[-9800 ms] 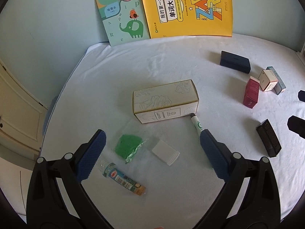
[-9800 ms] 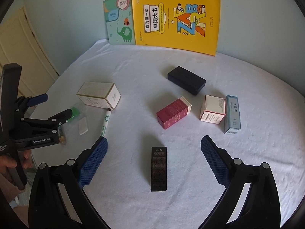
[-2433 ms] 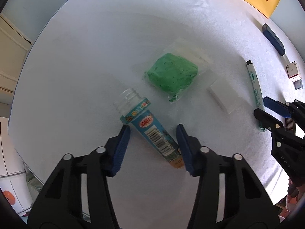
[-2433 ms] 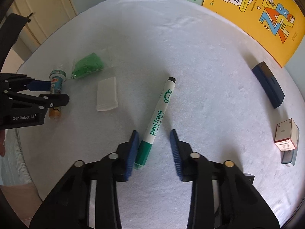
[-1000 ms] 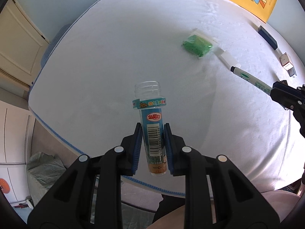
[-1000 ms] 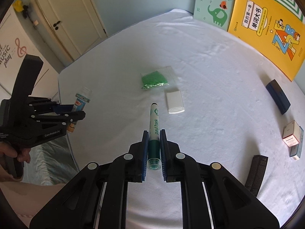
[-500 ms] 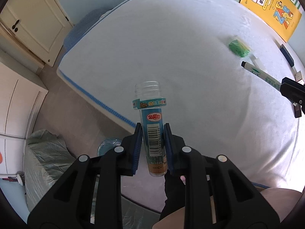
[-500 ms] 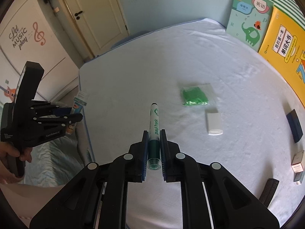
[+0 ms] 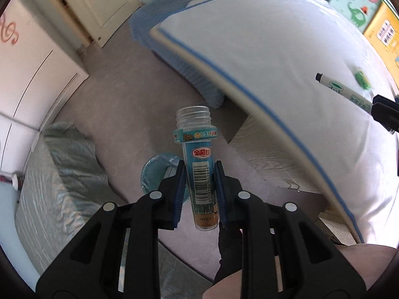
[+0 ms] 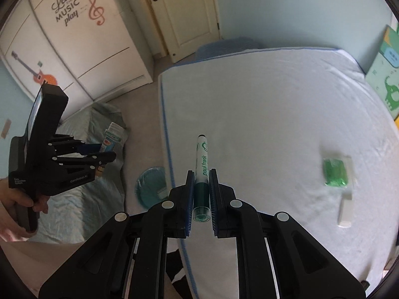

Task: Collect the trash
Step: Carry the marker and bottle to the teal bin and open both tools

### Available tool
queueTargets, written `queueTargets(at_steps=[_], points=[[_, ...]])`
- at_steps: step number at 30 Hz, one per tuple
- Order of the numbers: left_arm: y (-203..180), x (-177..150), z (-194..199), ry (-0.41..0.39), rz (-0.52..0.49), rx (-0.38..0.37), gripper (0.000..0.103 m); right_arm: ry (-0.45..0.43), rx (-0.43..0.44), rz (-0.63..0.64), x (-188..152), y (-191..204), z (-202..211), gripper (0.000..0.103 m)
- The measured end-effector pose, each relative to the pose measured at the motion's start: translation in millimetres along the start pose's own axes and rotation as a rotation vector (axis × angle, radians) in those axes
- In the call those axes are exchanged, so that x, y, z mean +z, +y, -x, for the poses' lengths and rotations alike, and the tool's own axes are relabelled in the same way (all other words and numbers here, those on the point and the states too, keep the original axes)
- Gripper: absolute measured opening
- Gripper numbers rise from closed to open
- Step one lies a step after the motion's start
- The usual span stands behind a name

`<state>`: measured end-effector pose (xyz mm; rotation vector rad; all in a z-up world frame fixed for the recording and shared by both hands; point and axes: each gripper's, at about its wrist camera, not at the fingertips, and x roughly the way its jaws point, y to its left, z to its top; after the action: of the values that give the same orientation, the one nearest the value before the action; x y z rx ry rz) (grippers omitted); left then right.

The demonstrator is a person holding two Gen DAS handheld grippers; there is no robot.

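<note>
Past bed's left edge, over floor: clear plastic tube [image 9: 200, 164], capless, teal label, barcode, pinched in left tongs [image 9: 198, 191] above teal-lined bin [image 9: 154, 172]. Right tongs [image 10: 201, 198] clamp green marker [image 10: 202, 164] above bed [image 10: 274, 112] edge. Risk: release off-centre, smooth tube rolls under bed; marker drops short onto bed.

White bed [image 10: 261, 94]: green packet [image 10: 335, 172], white flat piece [image 10: 346, 211] just beside. Floor [image 9: 129, 104]: blue bin [image 10: 150, 183].
</note>
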<state>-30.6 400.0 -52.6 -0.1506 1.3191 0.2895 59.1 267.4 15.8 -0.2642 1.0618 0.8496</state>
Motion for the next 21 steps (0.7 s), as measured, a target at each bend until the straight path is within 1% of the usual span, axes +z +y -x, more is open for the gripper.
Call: queueTargets(at_steps=[9,14,19,21], points=[[70.7,-28.8,-5.0,0.037,0.160,0.041,0.021,0.042,0.127,0.180,46.6,78.0,-41.2,0.013],[102.1,-43.8,-8.0,0.051,0.236,0.059,0.021,0.074,0.187,0.261,60.5,118.5,-64.2,0.013],[127.1,-55.9,-13.3,0.063,0.298,0.075,0.021,0.114,0.230,0.336,72.1,150.7,-82.8,0.013],[139.7,-62.6,-15.3,0.068,0.324,0.080,0.021,0.131,0.246,0.359,71.6,160.0,-88.4,0.013]])
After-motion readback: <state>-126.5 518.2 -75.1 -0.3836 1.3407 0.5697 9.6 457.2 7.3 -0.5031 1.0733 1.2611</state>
